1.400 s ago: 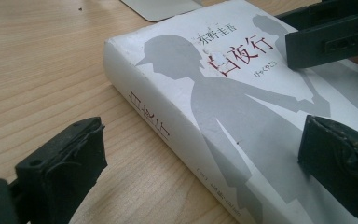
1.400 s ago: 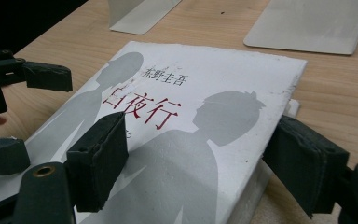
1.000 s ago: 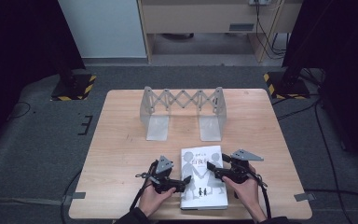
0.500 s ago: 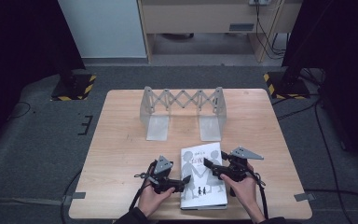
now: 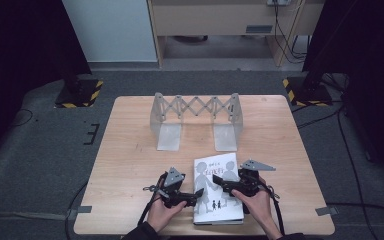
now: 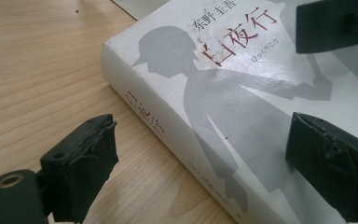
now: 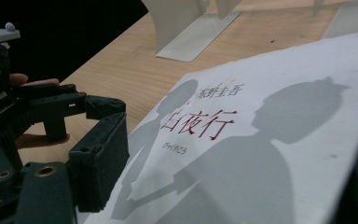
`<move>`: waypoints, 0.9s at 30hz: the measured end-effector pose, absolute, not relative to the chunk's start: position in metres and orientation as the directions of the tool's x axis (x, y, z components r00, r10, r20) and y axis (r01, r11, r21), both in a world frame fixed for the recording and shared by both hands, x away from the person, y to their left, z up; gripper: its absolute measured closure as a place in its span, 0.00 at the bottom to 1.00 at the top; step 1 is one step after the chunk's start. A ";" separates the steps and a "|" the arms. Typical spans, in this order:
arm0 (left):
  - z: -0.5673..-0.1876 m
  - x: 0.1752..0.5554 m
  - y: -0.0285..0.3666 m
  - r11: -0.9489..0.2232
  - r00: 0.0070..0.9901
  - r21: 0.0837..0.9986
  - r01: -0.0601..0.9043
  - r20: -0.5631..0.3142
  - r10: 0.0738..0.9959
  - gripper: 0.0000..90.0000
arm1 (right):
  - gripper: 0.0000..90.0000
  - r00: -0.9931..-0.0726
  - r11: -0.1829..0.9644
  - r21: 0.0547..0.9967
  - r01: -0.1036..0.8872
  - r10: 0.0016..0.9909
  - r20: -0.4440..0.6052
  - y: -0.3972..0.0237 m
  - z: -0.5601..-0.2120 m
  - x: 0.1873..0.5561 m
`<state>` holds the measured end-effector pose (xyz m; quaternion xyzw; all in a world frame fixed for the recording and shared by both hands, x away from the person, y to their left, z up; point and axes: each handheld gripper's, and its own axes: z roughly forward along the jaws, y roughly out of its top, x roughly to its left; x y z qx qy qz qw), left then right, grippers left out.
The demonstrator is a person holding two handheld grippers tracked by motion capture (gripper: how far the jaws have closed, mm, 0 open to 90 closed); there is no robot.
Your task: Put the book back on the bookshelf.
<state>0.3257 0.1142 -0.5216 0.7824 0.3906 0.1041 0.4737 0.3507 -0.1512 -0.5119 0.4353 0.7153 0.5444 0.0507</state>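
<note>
Pale wooden table (image 5: 130, 165) on grey carpet, dark curtains either side. Between the two claws, lying flat at the near edge: white book (image 5: 217, 190) with grey silhouettes. Left gripper (image 5: 192, 195) jaws wide apart, straddling the spine corner. Right gripper (image 5: 220, 184) also spread open over the cover's opposite edge. Well beyond both: metal folding rack (image 5: 196, 120), standing upright.

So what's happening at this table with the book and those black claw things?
A person holds a black two-jaw gripper in each hand over a thick white hardcover book lying flat on the wooden table. The left gripper and right gripper are both open at the book's edges. A grey metal folding book rack stands behind, unused.
</note>
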 end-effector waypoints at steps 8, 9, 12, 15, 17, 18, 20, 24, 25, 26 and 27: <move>-0.522 0.326 0.116 -0.246 0.676 0.821 0.516 -0.213 0.705 0.10 | 0.32 -0.606 0.032 0.811 0.584 0.682 0.409 -0.149 -0.514 0.353; -0.523 0.326 0.116 -0.245 0.676 0.821 0.516 -0.215 0.704 0.10 | 0.34 -0.602 0.035 0.808 0.589 0.686 0.409 -0.150 -0.515 0.353; -0.523 0.327 0.116 -0.243 0.677 0.820 0.518 -0.220 0.702 0.10 | 0.40 -0.587 0.029 0.796 0.605 0.691 0.421 -0.152 -0.515 0.355; -0.523 0.327 0.116 -0.243 0.679 0.820 0.518 -0.222 0.700 0.10 | 0.47 -0.572 0.006 0.784 0.621 0.687 0.448 -0.154 -0.516 0.356; -0.524 0.327 0.116 -0.242 0.681 0.820 0.519 -0.225 0.697 0.11 | 0.52 -0.550 -0.005 0.771 0.636 0.698 0.458 -0.155 -0.515 0.356; -0.523 0.327 0.117 -0.242 0.681 0.818 0.521 -0.228 0.696 0.11 | 0.52 -0.550 -0.005 0.771 0.636 0.698 0.458 -0.155 -0.515 0.356; -0.523 0.328 0.117 -0.233 0.677 0.813 0.533 -0.245 0.694 0.13 | 0.57 -0.531 -0.018 0.756 0.654 0.701 0.476 -0.157 -0.515 0.357; -0.523 0.330 0.120 -0.226 0.673 0.815 0.533 -0.247 0.697 0.17 | 0.63 -0.519 -0.040 0.746 0.665 0.694 0.500 -0.159 -0.514 0.358; -0.523 0.330 0.120 -0.226 0.673 0.815 0.533 -0.246 0.698 0.17 | 0.63 -0.518 -0.041 0.746 0.665 0.694 0.500 -0.159 -0.513 0.358; -0.523 0.330 0.121 -0.226 0.672 0.816 0.532 -0.244 0.699 0.17 | 0.63 -0.520 -0.041 0.748 0.663 0.694 0.499 -0.159 -0.513 0.358; -0.523 0.331 0.122 -0.224 0.671 0.818 0.531 -0.244 0.700 0.18 | 0.63 -0.523 -0.039 0.751 0.660 0.694 0.496 -0.159 -0.513 0.358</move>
